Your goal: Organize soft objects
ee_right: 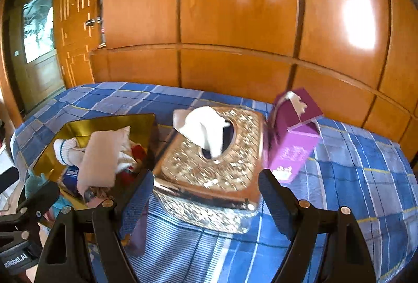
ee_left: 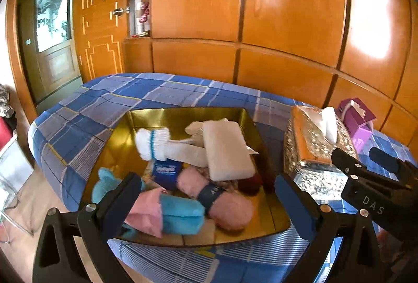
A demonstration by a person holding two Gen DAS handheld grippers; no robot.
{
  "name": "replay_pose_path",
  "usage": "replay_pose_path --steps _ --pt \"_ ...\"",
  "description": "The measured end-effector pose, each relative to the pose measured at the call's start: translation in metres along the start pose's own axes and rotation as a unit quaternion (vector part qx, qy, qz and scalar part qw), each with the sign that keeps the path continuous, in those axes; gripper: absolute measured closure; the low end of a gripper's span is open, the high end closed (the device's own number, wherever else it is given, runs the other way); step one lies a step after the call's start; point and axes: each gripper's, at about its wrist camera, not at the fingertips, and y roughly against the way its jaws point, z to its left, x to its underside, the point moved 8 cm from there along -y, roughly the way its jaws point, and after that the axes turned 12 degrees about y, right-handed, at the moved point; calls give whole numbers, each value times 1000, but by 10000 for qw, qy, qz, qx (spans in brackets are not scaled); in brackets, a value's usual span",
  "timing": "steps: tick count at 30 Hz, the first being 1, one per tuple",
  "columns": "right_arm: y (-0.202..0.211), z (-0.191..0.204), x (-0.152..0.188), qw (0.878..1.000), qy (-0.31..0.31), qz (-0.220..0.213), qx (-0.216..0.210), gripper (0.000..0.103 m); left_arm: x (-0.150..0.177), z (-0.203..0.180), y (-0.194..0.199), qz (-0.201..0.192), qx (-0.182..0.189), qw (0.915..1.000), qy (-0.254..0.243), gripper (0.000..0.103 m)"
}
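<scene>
A gold tray (ee_left: 167,117) on the blue checked bed holds several soft things: a white folded cloth (ee_left: 226,148), a white sock with blue stripes (ee_left: 152,143), a pink roll with a dark band (ee_left: 222,200), a blue and pink cloth (ee_left: 172,215) and a blue tissue packet (ee_left: 166,172). My left gripper (ee_left: 206,194) is open and empty over the tray's near side. My right gripper (ee_right: 206,191) is open and empty, its fingers either side of the near end of a glittery tissue box (ee_right: 216,160). The tray also shows in the right wrist view (ee_right: 78,126).
A purple tissue box (ee_right: 292,136) leans right of the glittery box (ee_left: 313,152). The right gripper (ee_left: 363,163) shows at the right of the left wrist view. Wooden wardrobe panels (ee_left: 261,22) stand behind the bed (ee_right: 352,178). A door (ee_left: 52,35) is far left.
</scene>
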Motion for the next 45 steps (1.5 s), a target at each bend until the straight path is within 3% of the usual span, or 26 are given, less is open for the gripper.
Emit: replay_pose_path --steps 45 --pt "5 0 7 9999 -141 16 -25 19 3 -1 3 -54 -99 9999 0 0"
